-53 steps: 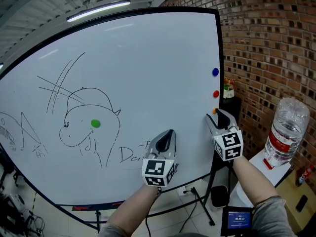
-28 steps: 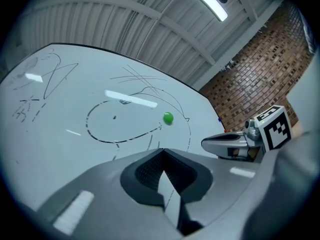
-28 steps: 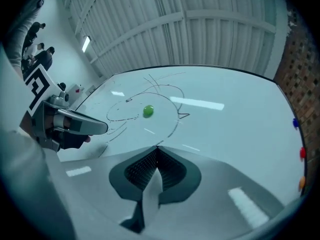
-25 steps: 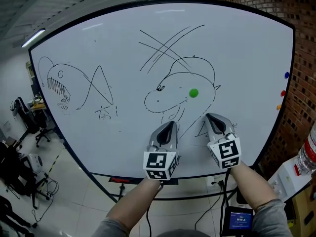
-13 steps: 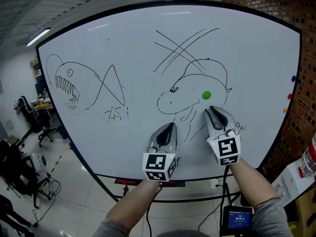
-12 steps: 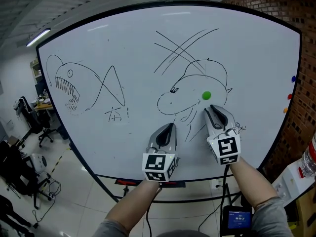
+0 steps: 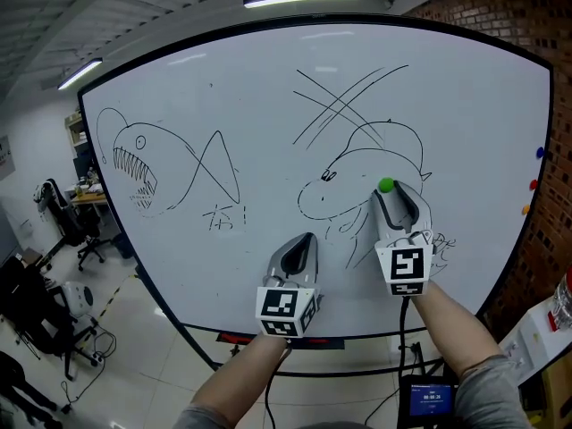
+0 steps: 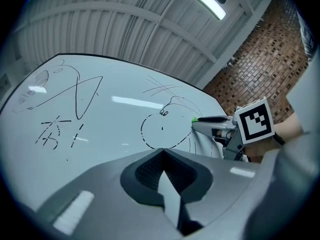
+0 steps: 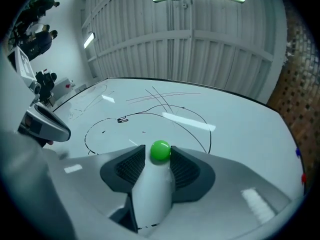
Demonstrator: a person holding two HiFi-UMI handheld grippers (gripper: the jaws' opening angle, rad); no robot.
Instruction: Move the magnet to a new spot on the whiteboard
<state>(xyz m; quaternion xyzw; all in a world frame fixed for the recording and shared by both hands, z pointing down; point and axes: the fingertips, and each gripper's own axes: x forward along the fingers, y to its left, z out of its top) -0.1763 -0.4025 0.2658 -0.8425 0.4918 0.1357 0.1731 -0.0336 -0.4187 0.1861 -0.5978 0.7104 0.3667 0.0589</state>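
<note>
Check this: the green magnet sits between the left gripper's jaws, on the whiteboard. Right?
Wrong gripper: the green magnet sits between the jaws of the right gripper, which have just been opening, on the whiteboard. The right gripper view shows it.

No printed words could be read. On the whiteboard (image 7: 250, 88), below the fish sketch (image 7: 147, 164), stood a handwritten scrawl (image 7: 223, 219) ending in an exclamation mark, its strokes unclear. A small screen (image 7: 430, 395) showed digits too small to read.
</note>
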